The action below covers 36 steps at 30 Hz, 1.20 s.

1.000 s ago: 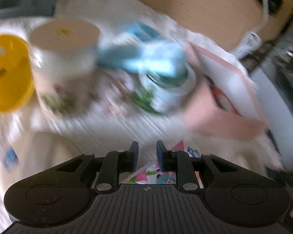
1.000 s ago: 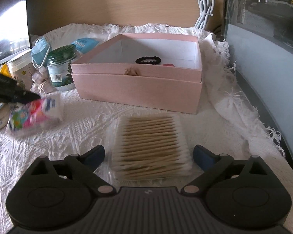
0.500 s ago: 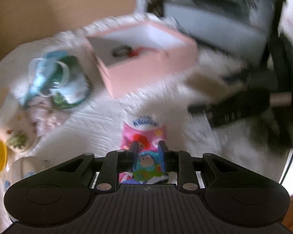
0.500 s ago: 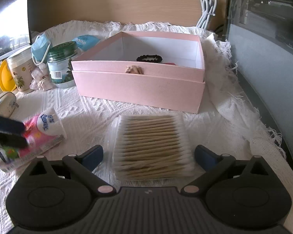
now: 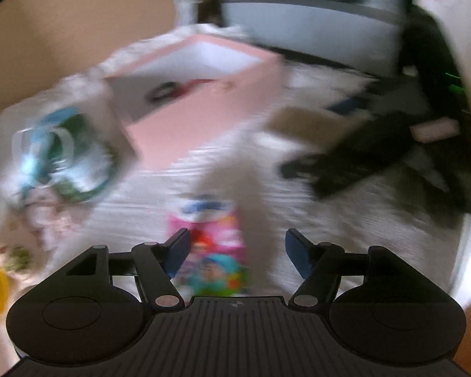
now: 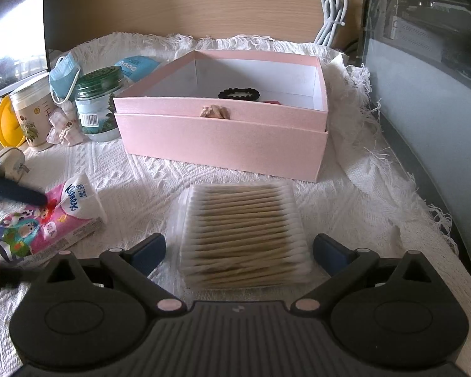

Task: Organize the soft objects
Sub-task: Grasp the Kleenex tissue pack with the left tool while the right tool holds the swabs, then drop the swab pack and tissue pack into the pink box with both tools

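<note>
A: Where does the tissue pack [image 6: 47, 216] lie?

B: In the right wrist view it sits at the lower left of the frame, flat on the white knitted cloth [image 6: 147, 185]. Its long axis runs on a diagonal, from the lower left corner up toward the centre. The white end with blue lettering points up and right, toward the pink box [image 6: 223, 135]; the cartoon-printed end points down and left.

A: And the left gripper [image 5: 235, 251]?

B: Its jaws are opening. In the left wrist view the pack [image 5: 210, 245] lies between the blue pads, its long axis straight up the frame and the white end farthest from the camera. The right pad stands clear of it; the left pad is just beside its edge, and the blur hides whether they touch. In the right wrist view one dark finger [image 6: 15, 193] lies across the pack's upper edge.

A: The right gripper [image 6: 238, 251]?

B: Spread wide, a pad on either side of the clear pack of cotton swabs [image 6: 245, 232] at the lower centre of the frame, with a gap on each side. The swabs lie crosswise; the pack's long axis runs up the frame toward the box.

A: What is in the box?

B: A black hair tie [image 6: 238, 94] on the white floor near the back wall, and a small beige thing [image 6: 215, 111] at the front rim. Left of the box stand a green-lidded jar [image 6: 99, 103] with a blue face mask [image 6: 62, 75] beside it, and a white tub [image 6: 31, 113].
</note>
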Tool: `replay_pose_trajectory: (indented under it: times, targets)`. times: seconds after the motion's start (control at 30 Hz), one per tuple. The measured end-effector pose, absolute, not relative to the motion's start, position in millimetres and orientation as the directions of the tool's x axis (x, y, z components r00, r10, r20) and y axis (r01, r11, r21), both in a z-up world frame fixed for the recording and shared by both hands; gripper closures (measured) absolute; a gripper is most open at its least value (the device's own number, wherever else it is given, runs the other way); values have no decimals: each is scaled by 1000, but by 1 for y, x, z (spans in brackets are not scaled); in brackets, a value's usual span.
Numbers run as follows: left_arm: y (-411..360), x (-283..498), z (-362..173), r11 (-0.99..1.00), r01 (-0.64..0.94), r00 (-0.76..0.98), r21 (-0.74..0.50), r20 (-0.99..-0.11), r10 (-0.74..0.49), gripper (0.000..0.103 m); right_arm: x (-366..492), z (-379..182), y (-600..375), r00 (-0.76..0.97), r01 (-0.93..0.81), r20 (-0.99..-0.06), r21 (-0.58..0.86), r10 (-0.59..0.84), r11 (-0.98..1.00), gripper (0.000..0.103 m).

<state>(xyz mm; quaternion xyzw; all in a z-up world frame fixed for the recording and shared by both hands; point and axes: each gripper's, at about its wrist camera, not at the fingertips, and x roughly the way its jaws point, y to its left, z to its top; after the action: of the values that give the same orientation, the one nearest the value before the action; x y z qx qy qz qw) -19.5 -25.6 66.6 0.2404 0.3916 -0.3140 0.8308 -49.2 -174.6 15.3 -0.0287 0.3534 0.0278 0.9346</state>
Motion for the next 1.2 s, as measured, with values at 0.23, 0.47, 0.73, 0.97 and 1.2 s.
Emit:
replay_pose_trajectory:
  times: [0.23, 0.47, 0.73, 0.97, 1.2]
  targets:
    - [-7, 16, 54, 841, 541, 436, -1, -855, -281, 30, -48, 14, -175, 742, -92, -669, -38, 43, 995, 0]
    - [-4, 14, 59, 855, 518, 422, -37, -858, -293, 32, -46, 23, -172, 738, -117, -674, -75, 36, 990, 6]
    - [1, -8, 62, 860, 503, 439, -80, -834, -335, 43, -63, 48, -174, 715, -151, -698, -90, 46, 984, 29]
    - [2, -3, 134, 833, 515, 527, -199, -693, -492, 45, -96, 139, -185, 830, -183, -552, -132, 81, 974, 29]
    - [-37, 97, 244, 778, 588, 593, -221, -536, -601, 45, -19, 212, -193, 921, -118, -385, -123, 63, 985, 29]
